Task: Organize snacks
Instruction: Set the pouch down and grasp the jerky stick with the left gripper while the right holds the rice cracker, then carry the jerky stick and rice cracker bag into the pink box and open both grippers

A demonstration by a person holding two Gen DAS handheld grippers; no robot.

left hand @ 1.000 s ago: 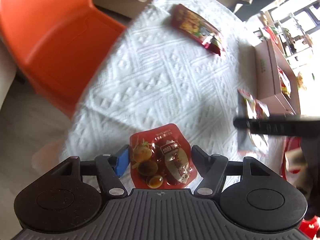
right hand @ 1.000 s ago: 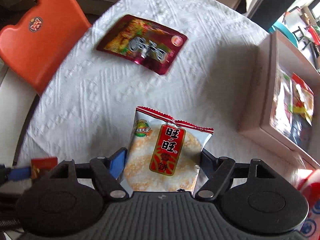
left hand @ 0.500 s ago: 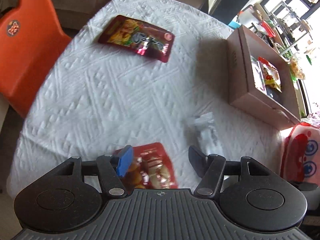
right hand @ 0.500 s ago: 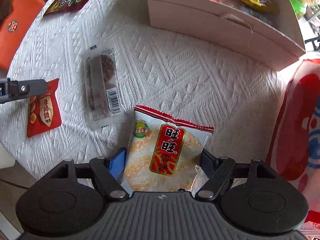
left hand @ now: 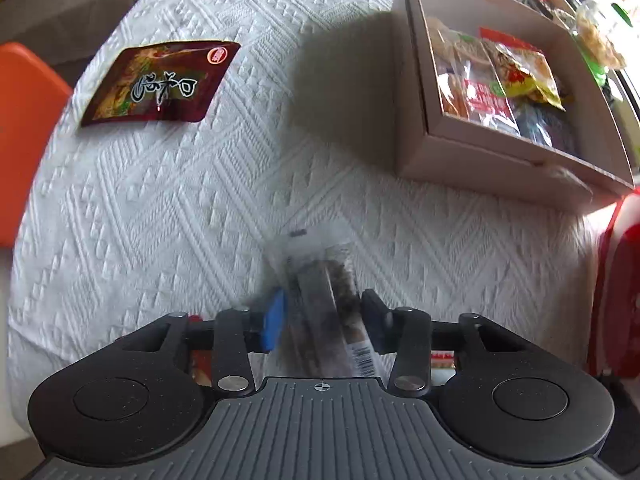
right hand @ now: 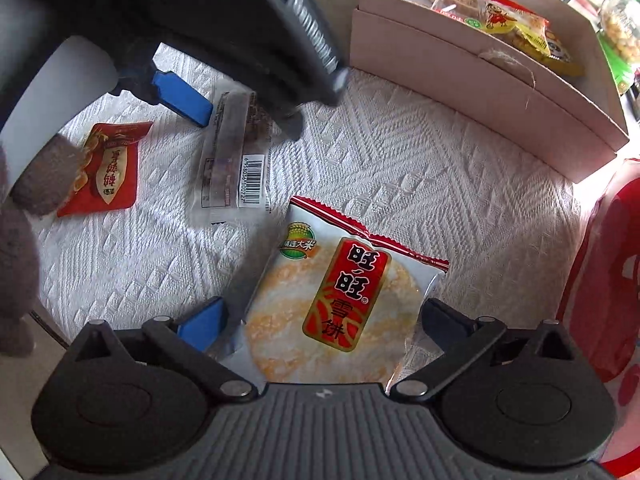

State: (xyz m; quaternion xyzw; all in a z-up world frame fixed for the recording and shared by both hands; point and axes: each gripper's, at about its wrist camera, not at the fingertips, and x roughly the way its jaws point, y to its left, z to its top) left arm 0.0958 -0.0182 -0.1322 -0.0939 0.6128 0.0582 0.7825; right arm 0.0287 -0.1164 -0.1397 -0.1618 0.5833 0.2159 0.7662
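The table, under a white textured cloth, carries an open cardboard box of snacks at its far right. A dark red packet lies far left. The right gripper is opening wide, fingers clear of the rice cracker packet between them. The left gripper is closing around a clear wrapped bar lying on the cloth. A small red packet lies beside it.

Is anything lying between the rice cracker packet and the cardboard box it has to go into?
Nothing visible does. The rice cracker packet lies on bare tablecloth, and the stretch up to the cardboard box is clear. The clear wrapped bar sits off to the side, under the left hand-held gripper.
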